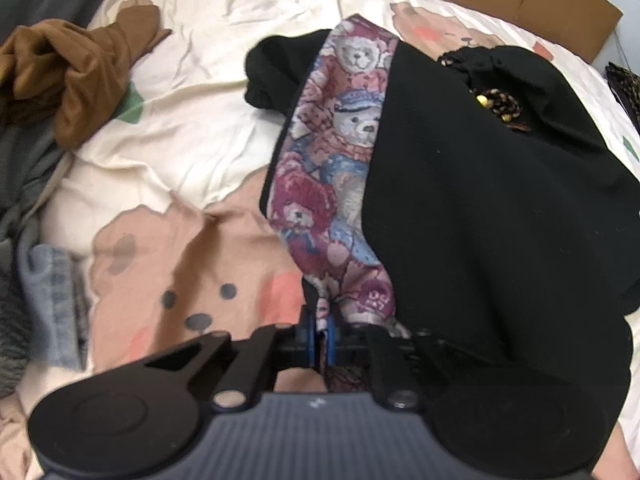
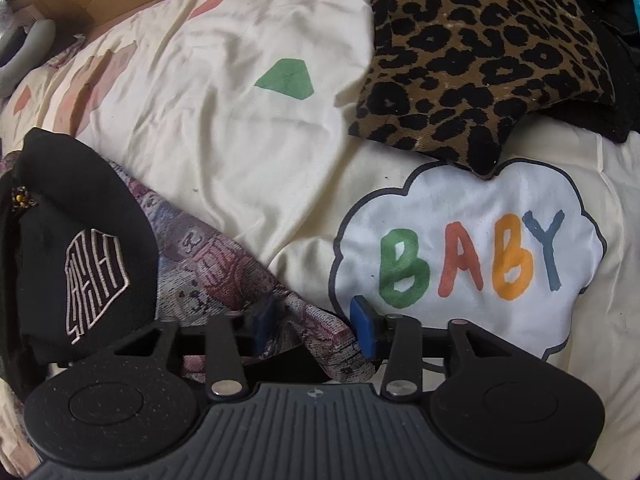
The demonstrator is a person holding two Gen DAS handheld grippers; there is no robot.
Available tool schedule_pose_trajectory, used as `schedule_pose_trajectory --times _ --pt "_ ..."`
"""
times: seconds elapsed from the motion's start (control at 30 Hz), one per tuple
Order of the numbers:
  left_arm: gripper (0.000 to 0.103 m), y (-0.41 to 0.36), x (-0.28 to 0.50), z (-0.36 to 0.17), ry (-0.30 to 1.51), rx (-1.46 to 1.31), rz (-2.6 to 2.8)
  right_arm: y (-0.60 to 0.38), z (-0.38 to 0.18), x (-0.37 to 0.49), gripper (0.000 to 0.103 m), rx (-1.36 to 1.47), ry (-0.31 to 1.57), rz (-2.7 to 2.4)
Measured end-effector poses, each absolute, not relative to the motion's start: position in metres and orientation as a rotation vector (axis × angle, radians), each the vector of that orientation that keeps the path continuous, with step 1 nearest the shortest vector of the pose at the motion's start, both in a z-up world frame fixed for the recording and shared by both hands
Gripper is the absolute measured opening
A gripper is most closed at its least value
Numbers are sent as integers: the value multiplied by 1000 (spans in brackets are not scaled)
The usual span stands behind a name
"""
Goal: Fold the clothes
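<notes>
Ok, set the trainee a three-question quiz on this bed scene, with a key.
1. True or false: the left tool is shut on the teddy-bear fabric.
2. Which word is printed in the cloud on the bedsheet? A) BEAR B) BABY C) BOBO
3. Fill in: the right tool has its jaws ____, with a fold of the teddy-bear fabric lying between them.

Key: 1 true. 2 B. 3 open. The leopard-print cloth lies just above the cloud; the black garment overlaps the fabric.
</notes>
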State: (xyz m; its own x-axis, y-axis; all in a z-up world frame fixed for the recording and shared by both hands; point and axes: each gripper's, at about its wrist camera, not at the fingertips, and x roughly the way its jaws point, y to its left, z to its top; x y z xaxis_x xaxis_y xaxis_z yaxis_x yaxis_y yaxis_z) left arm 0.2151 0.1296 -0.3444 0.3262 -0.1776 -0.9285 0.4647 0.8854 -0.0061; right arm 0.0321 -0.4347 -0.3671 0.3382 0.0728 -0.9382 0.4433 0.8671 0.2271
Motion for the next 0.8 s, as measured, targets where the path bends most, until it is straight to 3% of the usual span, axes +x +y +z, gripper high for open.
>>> schedule_pose_trajectory --times 0.4,0.5,0.57,0.63,0.8 --pt "5 182 169 -293 1165 157 -320 -433 -361 19 37 511 1198 -225" --pt "5 196 150 -283 1168 136 -297 -432 -360 16 31 518 1194 -215" --pt "5 203 137 -277 1172 125 -282 -432 -357 14 19 521 1188 -211" --pt "5 210 124 -271 1177 116 -267 -432 -355 11 13 520 1181 -203" --pt "5 226 91 -258 1189 93 -228 -432 -346 6 5 513 1166 -196"
